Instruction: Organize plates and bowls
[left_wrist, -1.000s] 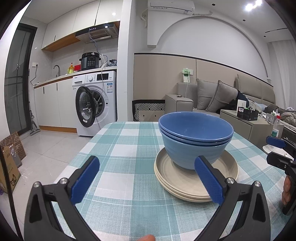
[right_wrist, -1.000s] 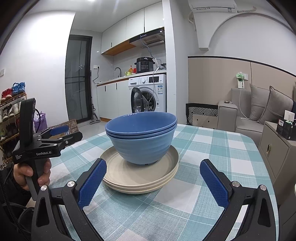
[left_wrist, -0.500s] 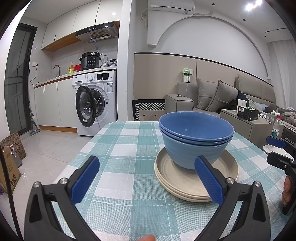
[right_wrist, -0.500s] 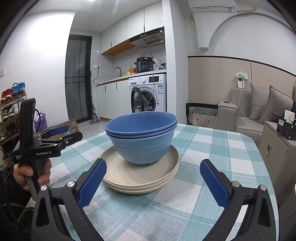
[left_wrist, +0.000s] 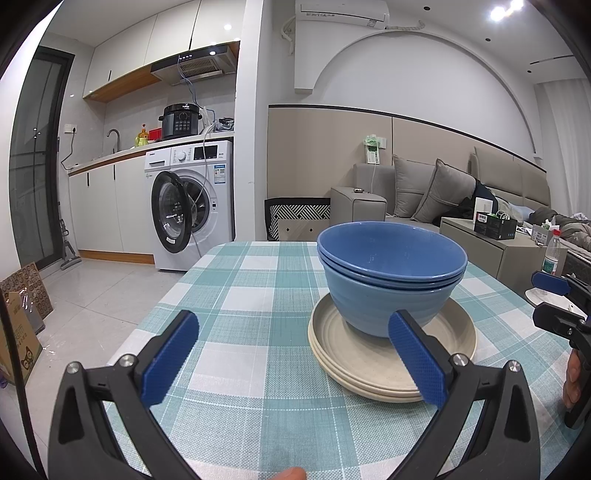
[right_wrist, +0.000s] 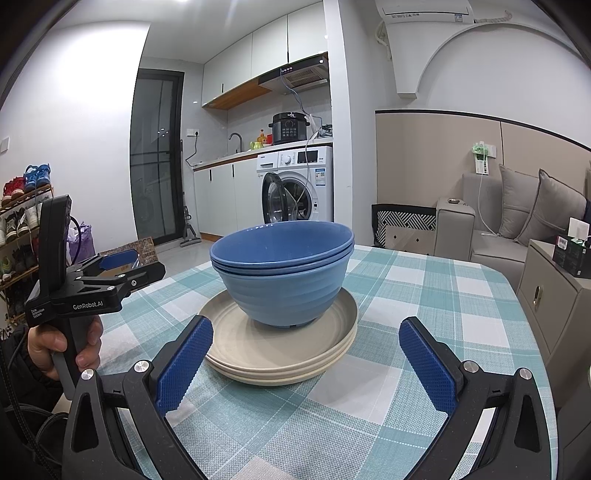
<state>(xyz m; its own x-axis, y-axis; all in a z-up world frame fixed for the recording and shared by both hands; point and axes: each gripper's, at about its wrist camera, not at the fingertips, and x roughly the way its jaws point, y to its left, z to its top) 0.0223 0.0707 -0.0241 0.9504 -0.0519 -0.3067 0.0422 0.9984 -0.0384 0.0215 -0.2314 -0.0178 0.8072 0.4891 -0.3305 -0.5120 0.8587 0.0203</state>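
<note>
Nothing has shifted since the earlier frames: both tools and the crockery sit exactly as they did a second ago.

From the left wrist view, the left tool (left_wrist: 291, 354) hangs low over the worktop (left_wrist: 236, 280) with its blue pads spread wide and nothing between them. The blue bowls (left_wrist: 391, 273), nested one inside another, stand on the beige plates (left_wrist: 369, 365), which are stacked flat on the checked cloth just ahead and to the right. The right-hand pad overlaps the bowl's lower wall in this view, though I judge it to be in front rather than touching. The right tool (left_wrist: 554, 299) shows at the far right edge, well apart from the stack.

From the right wrist view, the right tool (right_wrist: 306, 354) is likewise wide and empty, with the plates (right_wrist: 280, 350) centred just beyond its pads and the bowls (right_wrist: 282, 273) seated upright in the middle. The left tool (right_wrist: 125, 267) is held off to the left, clear of the stack.

The pile looks already organised, so the step in hand is most likely to finish: draw both tools straight back and keep the pads open so that neither clips a plate rim or nudges the bowls off centre.
</note>
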